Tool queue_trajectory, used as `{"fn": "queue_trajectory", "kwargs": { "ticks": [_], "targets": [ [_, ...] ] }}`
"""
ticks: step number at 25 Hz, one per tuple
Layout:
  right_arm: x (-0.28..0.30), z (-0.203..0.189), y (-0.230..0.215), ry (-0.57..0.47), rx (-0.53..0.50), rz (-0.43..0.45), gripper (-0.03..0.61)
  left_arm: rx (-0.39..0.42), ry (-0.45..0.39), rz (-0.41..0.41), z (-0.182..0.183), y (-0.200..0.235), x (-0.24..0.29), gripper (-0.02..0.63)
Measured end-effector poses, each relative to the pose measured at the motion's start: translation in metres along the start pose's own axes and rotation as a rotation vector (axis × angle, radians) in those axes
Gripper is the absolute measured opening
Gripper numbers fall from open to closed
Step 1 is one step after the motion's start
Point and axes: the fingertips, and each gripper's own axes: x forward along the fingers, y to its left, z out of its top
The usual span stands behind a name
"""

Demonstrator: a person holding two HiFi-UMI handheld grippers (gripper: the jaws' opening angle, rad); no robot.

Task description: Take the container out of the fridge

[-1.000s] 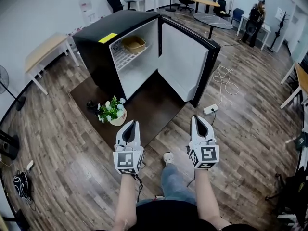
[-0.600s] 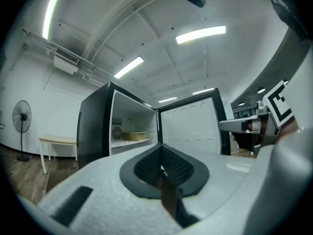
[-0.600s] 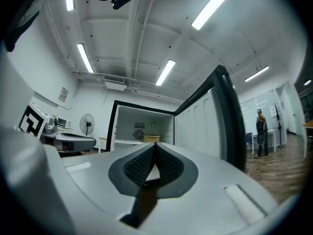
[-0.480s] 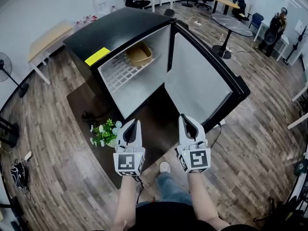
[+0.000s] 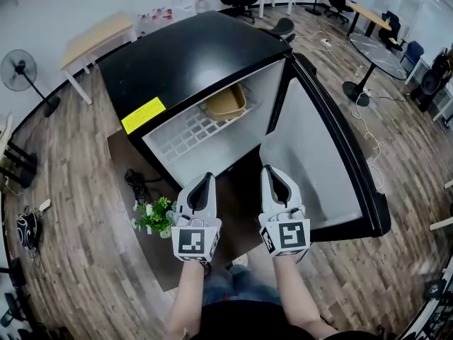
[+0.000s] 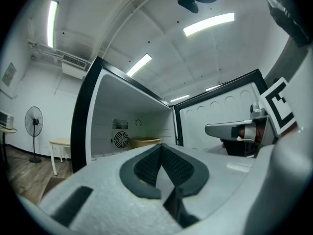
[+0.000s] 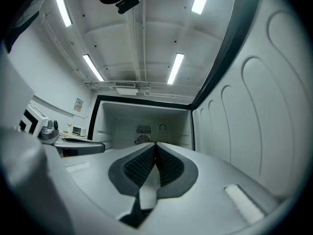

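Observation:
A tan, basket-like container (image 5: 224,103) sits at the right back of the wire shelf (image 5: 185,133) inside the open black fridge (image 5: 185,55). From the left gripper view the container (image 6: 144,142) shows low in the cavity, just beyond the jaw tips. My left gripper (image 5: 207,178) and right gripper (image 5: 268,170) are held side by side in front of the fridge opening, well short of the shelf. Both are shut with nothing between the pads (image 6: 146,166), and both point into the fridge. In the right gripper view the shut right gripper (image 7: 155,145) hides the container.
The fridge door (image 5: 322,158) stands open to the right, close beside my right gripper. A potted plant (image 5: 154,217) and a black cable (image 5: 134,183) lie on the dark mat (image 5: 127,153) at the left. A fan (image 5: 20,67) and a wooden table (image 5: 99,37) stand further left.
The view has closed in on the fridge, which now looms larger and nearer. Both grippers stay shut and side by side, now right at the opening.

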Motion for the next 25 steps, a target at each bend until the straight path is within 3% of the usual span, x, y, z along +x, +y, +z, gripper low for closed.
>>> {"fn": "queue_trajectory", "kwargs": {
  "ticks": [8, 15, 18, 25],
  "targets": [
    [0.027, -0.002, -0.012, 0.028, -0.01, 0.0, 0.011, -0.006, 0.011, 0.022, 0.005, 0.016, 0.027, 0.006],
    [0.038, -0.006, -0.018, 0.093, -0.095, -0.006, 0.011, -0.017, 0.007, 0.02, 0.01, 0.027, 0.039, 0.006],
    [0.048, -0.008, -0.005, 0.152, -0.221, 0.038, 0.011, -0.026, 0.008, 0.003, 0.01, 0.025, 0.038, 0.006],
    [0.079, -0.023, 0.023, 0.33, -0.656, 0.161, 0.011, -0.033, 0.014, -0.002, 0.01, 0.029, 0.031, 0.006]
  ]
}}
